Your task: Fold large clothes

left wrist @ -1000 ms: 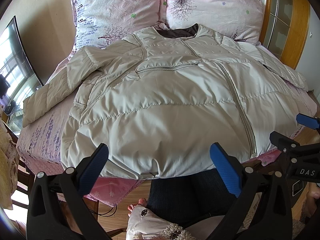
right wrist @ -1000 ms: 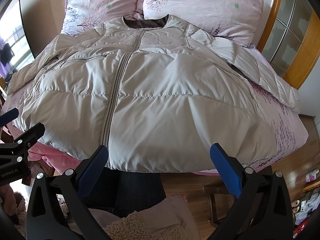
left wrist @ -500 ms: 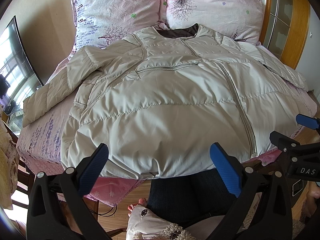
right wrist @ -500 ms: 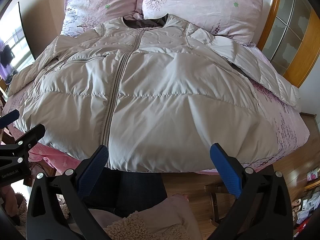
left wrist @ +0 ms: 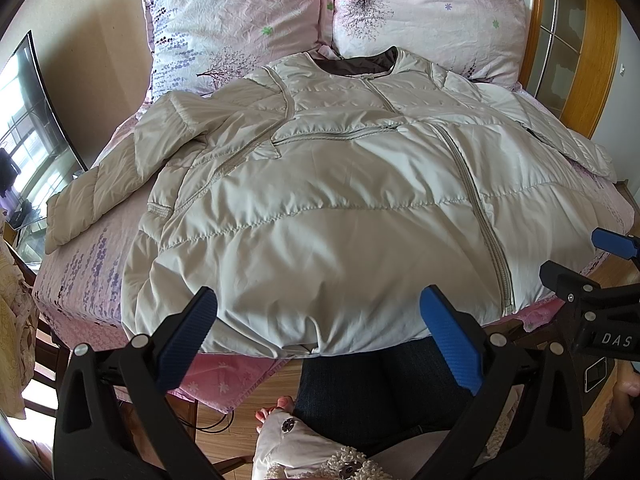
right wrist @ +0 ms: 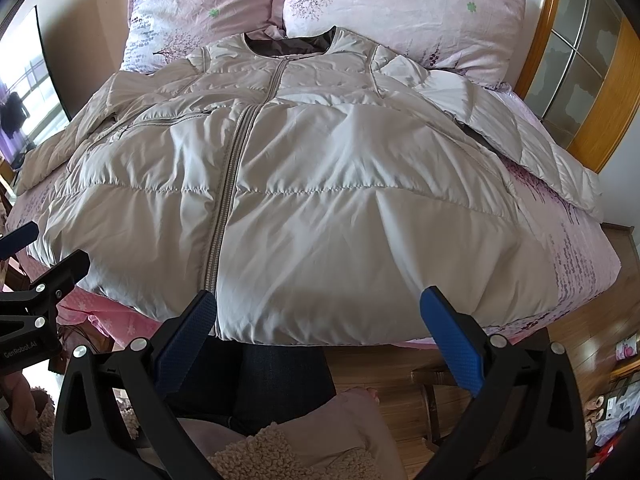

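A large beige puffer jacket point(left wrist: 340, 208) lies spread face up on the bed, zipped, collar toward the pillows, hem hanging over the near edge; it also shows in the right wrist view point(right wrist: 312, 184). Its left sleeve point(left wrist: 104, 184) is bent outward on the sheet; its right sleeve point(right wrist: 532, 148) runs out to the right. My left gripper point(left wrist: 318, 320) is open and empty, just in front of the hem's left half. My right gripper point(right wrist: 318, 320) is open and empty, in front of the hem right of the zipper point(right wrist: 228, 184).
Two pink floral pillows point(left wrist: 240, 20) point(right wrist: 404, 12) lean at the head of the bed. A wooden glazed frame point(right wrist: 576, 76) stands at the right. A dark screen point(left wrist: 28, 128) is at the left. The person's legs point(left wrist: 372, 384) stand at the bed's pink sheet edge point(left wrist: 224, 380).
The right wrist view has shifted very slightly; both grippers stay open and the jacket has not moved.
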